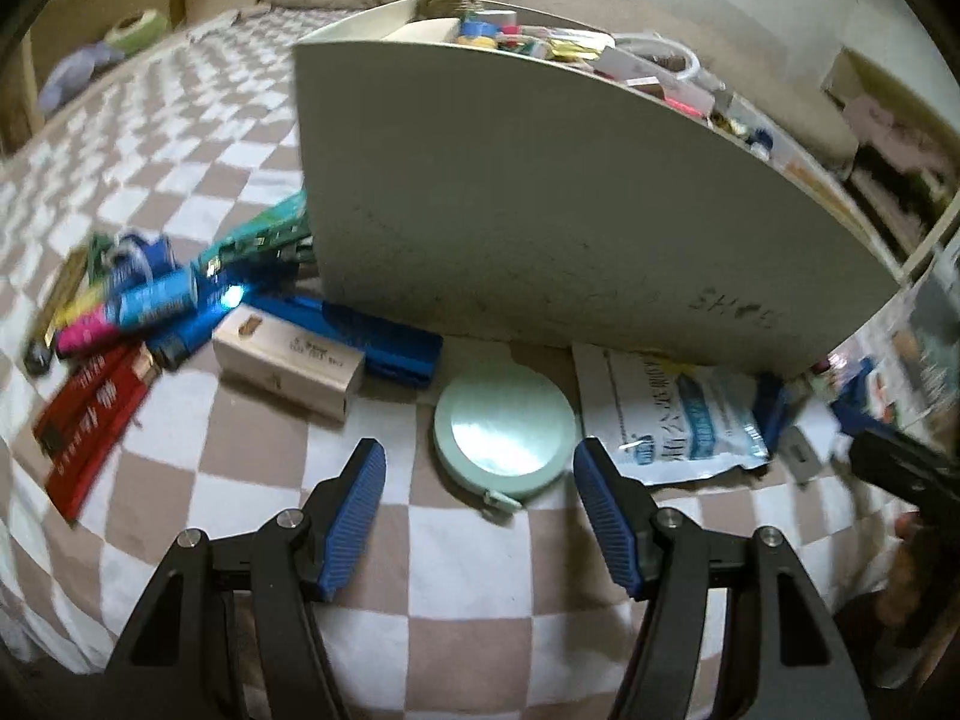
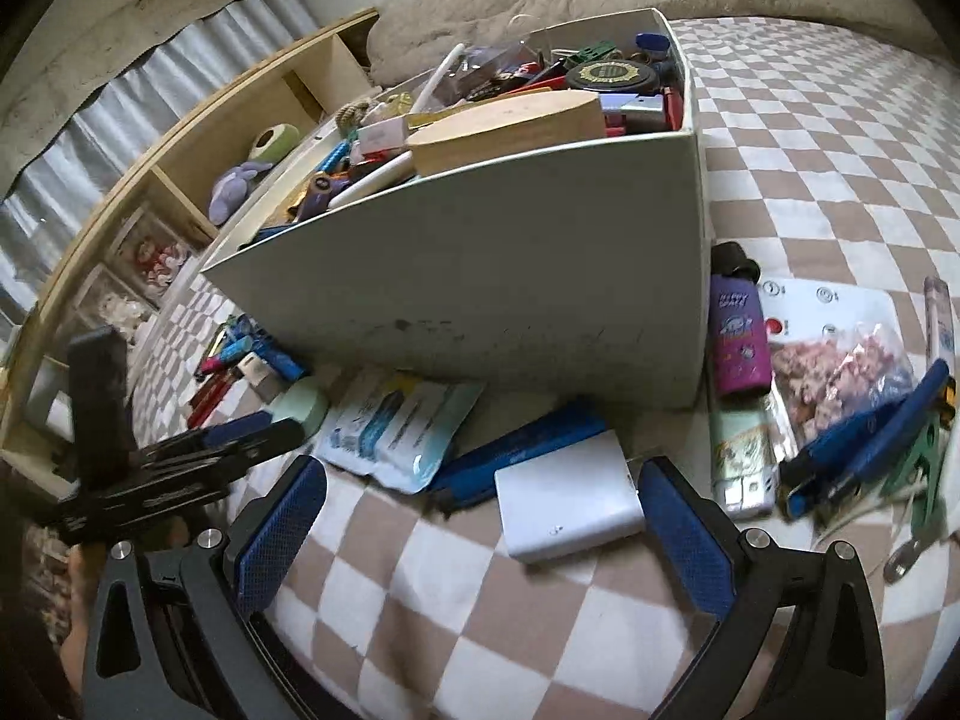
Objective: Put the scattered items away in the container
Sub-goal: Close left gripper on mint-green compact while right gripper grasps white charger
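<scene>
A white box (image 1: 570, 210) full of small items stands on the checkered bed; it also shows in the right wrist view (image 2: 480, 276). My left gripper (image 1: 480, 456) is open, its tips either side of a round mint-green compact mirror (image 1: 507, 438), just short of it. My right gripper (image 2: 480, 480) is open around the near end of a white power bank (image 2: 567, 495), not touching it. The left gripper shows in the right wrist view (image 2: 264, 429) beside the mint mirror (image 2: 303, 405).
Left of the box lie a beige box (image 1: 288, 360), a blue case (image 1: 372, 330), red packets (image 1: 90, 420) and pens. A blue-white pouch (image 2: 399, 426) lies before the box. At right lie a purple lighter (image 2: 738, 339), a snack bag (image 2: 834, 360) and blue pliers (image 2: 870, 426).
</scene>
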`<state>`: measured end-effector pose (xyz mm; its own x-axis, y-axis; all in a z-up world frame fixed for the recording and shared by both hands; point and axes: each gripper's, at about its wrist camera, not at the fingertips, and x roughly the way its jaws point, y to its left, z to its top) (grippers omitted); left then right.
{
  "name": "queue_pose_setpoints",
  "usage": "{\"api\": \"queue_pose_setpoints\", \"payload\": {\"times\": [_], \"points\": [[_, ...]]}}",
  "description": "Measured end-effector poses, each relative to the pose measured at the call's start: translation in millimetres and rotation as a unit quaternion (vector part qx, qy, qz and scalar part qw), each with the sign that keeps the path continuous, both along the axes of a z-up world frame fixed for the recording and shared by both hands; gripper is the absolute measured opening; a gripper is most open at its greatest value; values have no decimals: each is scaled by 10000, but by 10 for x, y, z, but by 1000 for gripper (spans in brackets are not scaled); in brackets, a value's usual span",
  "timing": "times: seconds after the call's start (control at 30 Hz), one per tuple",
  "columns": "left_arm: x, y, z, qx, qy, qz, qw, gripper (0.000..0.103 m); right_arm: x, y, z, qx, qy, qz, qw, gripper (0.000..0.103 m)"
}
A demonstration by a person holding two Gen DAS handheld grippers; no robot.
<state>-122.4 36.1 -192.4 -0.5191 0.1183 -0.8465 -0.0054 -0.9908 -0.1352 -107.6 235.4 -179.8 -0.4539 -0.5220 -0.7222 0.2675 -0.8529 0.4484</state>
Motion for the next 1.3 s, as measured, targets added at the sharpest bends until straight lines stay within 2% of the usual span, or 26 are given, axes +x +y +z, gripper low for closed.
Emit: {"api": "queue_pose_setpoints", "payload": {"times": [0.13, 0.27, 0.37, 0.43, 0.53, 0.6, 0.67, 0.73, 0.83, 0.93, 1.1, 1.3], "points": [[-122, 163, -58, -607, -15, -145, 9981, 68, 56, -39, -4, -70, -63, 65, 9999, 103], [-237, 307, -85, -913, -20, -228, 9956, 69, 113, -95, -7, 24, -78, 47, 10000, 103], [-248, 285, -89, -783, -31, -251, 9966, 65, 132, -118, -57, 380, -207, -203, 9989, 103], [-147, 140, -56, -603, -19, -298, 9977, 50, 131, -137, -121, 714, -289, -331, 9965, 103], [-139, 157, -53, -566, 14, -343, 9978, 50, 128, -189, -126, 1092, -210, -402, 9930, 102], [-136, 171, -43, -527, 25, -353, 9980, 50, 113, -206, -134, 1344, -155, -507, 9895, 96], [-53, 87, -30, -446, 35, -362, 9983, 50, 93, -219, -164, 1774, -119, -718, 9815, 80], [-25, 83, -26, -374, 50, -361, 9986, 50, 77, -243, -178, 2094, -58, -829, 9743, 75], [4, 85, -21, -292, 63, -359, 9989, 50, 54, -262, -191, 2151, -24, -777, 9735, 75], [26, 92, -16, -210, 71, -365, 9991, 50, 37, -262, -196, 2133, 4, -736, 9742, 63], [64, 110, -2, -49, 73, -404, 9991, 50, 64, -277, -189, 2190, 80, -703, 9731, 63], [134, 173, -1, 2, 61, -479, 9988, 50, 173, -271, -189, 2211, 62, -989, 9702, 63]]}}
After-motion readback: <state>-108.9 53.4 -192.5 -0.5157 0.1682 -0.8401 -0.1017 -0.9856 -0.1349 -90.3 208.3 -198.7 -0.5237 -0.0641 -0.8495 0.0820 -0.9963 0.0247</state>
